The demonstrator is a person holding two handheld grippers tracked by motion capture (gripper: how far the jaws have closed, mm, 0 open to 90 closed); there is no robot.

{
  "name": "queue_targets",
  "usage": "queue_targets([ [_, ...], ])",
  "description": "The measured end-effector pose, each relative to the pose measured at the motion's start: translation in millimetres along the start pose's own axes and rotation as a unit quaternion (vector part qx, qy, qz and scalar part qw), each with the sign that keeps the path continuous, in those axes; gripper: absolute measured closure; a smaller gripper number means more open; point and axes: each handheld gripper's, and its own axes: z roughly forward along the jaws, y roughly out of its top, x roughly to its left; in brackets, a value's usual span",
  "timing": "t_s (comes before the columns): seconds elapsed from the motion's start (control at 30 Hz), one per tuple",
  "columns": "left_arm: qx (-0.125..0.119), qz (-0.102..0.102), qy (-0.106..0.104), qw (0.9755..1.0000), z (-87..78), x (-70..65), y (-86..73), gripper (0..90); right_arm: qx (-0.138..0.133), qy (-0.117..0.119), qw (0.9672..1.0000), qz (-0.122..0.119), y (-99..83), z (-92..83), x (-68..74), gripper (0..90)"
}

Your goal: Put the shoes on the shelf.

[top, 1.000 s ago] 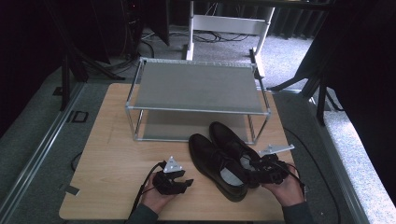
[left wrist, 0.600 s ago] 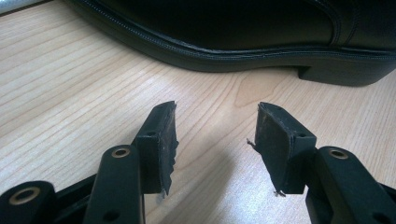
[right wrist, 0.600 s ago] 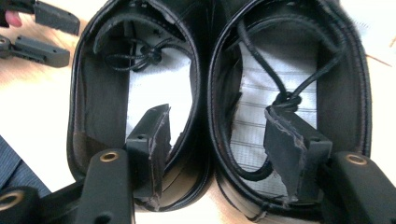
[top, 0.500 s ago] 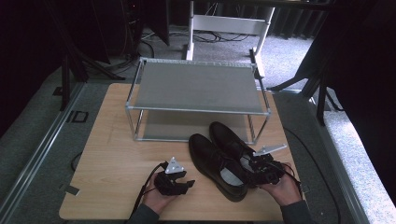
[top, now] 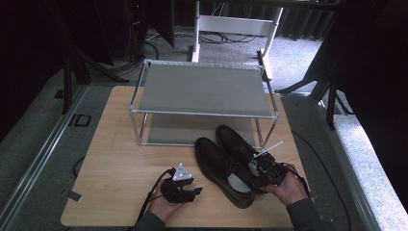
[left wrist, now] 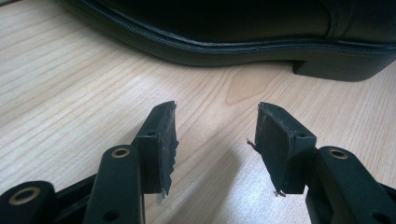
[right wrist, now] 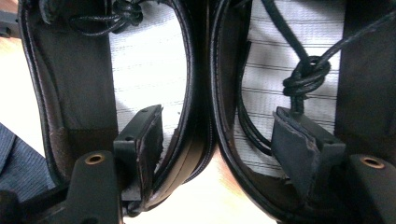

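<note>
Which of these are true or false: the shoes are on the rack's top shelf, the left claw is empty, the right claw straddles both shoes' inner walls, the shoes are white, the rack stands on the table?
1. The shoes sit on the top shelf of the rack. False: they lie side by side on the table in front of it.
2. The left claw is empty. True: its jaws stand apart over bare wood.
3. The right claw has one jaw inside each shoe. True; its jaws have just been opening, with both inner walls between them.
4. The shoes are white. False: black.
5. The rack stands on the table. True.
</note>
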Motion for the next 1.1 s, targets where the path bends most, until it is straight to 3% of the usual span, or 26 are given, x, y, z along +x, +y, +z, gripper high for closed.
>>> queue_targets([
  [0.13, 0.004, 0.004, -0.001, 1.0, 2.5, -2.0, 0.0, 48.9, 0.006, 0.008, 1.0, 0.002, 1.4, 3.7, 0.3, 36.4],
  [0.17, 0.004, 0.003, -0.001, 1.0, 2.7, -2.5, 0.0, 48.9, 0.018, 0.009, 0.9998, 0.0, 2.5, 7.8, 0.2, 38.9],
  [0.23, 0.004, 0.005, -0.001, 1.0, 2.7, -3.3, 0.2, 48.9, 0.035, -0.009, 0.9993, -0.004, 3.7, 14.3, 1.6, 39.4],
  [0.3, 0.003, 0.004, -0.001, 1.0, 2.4, -3.1, 0.0, 48.9, 0.042, -0.023, 0.9988, -0.011, 4.7, 14.2, 4.1, 44.6],
  [0.5, 0.001, 0.004, 0.0, 1.0, -0.2, -1.7, 0.0, 48.9, 0.044, -0.025, 0.9986, -0.013, 5.4, 12.0, 4.7, 56.8],
  [0.53, 0.002, 0.005, 0.0, 1.0, -0.2, -1.9, 0.1, 48.9, 0.044, -0.026, 0.9986, -0.014, 5.4, 11.5, 5.4, 60.6],
  [0.57, 0.001, 0.005, 0.0, 1.0, 0.1, -2.3, 0.2, 48.9, 0.044, -0.027, 0.9985, -0.016, 5.6, 11.2, 5.6, 70.1],
  [0.6, 0.001, 0.005, 0.0, 1.0, 0.4, -2.7, 0.3, 48.8, 0.044, -0.011, 0.9988, -0.017, 6.0, 11.3, 6.0, 72.8],
  [0.7, 0.004, 0.008, -0.001, 1.0, 1.4, -3.8, 0.6, 48.9, 0.042, -0.022, 0.9986, -0.026, 6.4, 12.4, 7.9, 76.2],
  [0.9, 0.005, 0.01, -0.003, 0.9999, 2.9, -5.7, 1.2, 48.8, 0.018, -0.022, 0.9993, -0.026, 2.6, 11.6, 7.3, 79.5],
  [1.1, 0.001, 0.008, -0.003, 1.0, 1.8, -4.8, 2.0, 48.8, -0.012, -0.009, 0.9998, -0.014, -2.3, 10.9, 4.6, 79.8],
])
